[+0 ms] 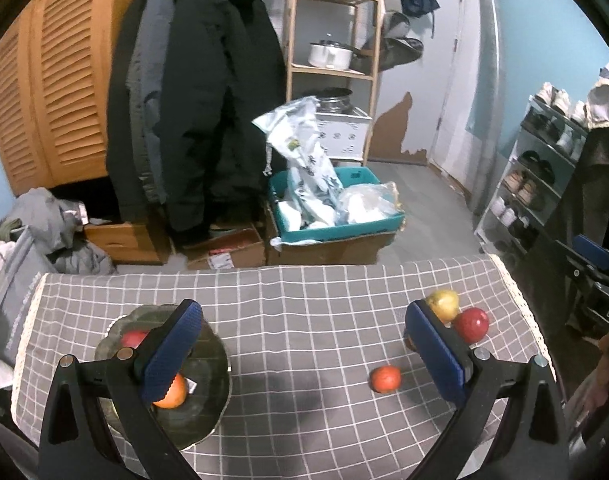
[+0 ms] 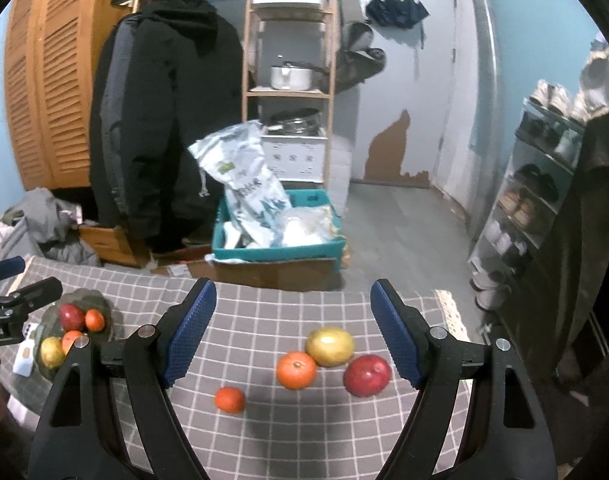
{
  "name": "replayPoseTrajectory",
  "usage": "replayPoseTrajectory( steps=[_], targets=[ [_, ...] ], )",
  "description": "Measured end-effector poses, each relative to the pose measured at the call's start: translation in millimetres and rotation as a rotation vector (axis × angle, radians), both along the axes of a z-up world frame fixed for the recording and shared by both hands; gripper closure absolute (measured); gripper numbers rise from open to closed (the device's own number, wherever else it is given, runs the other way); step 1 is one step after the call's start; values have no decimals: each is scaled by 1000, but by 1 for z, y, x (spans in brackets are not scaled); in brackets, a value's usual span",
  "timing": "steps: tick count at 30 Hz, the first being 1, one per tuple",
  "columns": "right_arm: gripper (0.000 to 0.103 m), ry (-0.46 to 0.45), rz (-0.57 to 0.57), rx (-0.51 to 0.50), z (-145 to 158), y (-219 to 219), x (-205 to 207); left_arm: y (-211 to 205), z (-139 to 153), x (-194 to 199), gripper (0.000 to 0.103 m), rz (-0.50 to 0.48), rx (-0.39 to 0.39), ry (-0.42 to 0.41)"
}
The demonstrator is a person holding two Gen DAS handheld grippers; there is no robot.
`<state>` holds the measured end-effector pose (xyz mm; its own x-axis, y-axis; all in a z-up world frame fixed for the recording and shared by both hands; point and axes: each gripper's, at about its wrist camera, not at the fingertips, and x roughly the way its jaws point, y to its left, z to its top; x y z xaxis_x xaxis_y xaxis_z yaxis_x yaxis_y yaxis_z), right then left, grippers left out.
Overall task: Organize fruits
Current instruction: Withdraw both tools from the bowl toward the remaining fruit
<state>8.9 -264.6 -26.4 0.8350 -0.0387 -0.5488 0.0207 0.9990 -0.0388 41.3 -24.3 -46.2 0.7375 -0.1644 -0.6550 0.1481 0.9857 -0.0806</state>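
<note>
My left gripper (image 1: 304, 354) hangs open over the grey checked tablecloth (image 1: 304, 296), nothing between its blue pads. Under its left finger sits a dark plate (image 1: 208, 384) holding a red apple (image 1: 134, 338) and an orange (image 1: 170, 394). A small orange (image 1: 385, 379), a yellow apple (image 1: 444, 304) and a red apple (image 1: 471, 324) lie loose on the cloth to the right. My right gripper (image 2: 294, 338) is open and empty above a yellow apple (image 2: 330, 346), an orange (image 2: 296, 370), a red apple (image 2: 367, 375) and a small orange (image 2: 229, 399). The plate (image 2: 106, 310) with several fruits is far left.
The table's lace-trimmed far edge (image 2: 444, 300) is close behind the fruit. Beyond it on the floor stands a cardboard box with a teal bin (image 2: 276, 250) of bags. A white flat object (image 2: 24, 356) lies by the plate. A shoe rack (image 1: 532, 184) stands at the right.
</note>
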Motion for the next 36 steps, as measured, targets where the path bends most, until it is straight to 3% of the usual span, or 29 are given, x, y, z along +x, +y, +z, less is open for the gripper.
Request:
replayPoseTrajectory(
  steps=[12,36],
  targets=[
    [25,61,-31,27,-18,-26,5,-34,-23,15,1,-60,22,61],
    [25,423,-72,37,-143,-47,48,-96,-157,55,1,-138,115,376]
  ],
)
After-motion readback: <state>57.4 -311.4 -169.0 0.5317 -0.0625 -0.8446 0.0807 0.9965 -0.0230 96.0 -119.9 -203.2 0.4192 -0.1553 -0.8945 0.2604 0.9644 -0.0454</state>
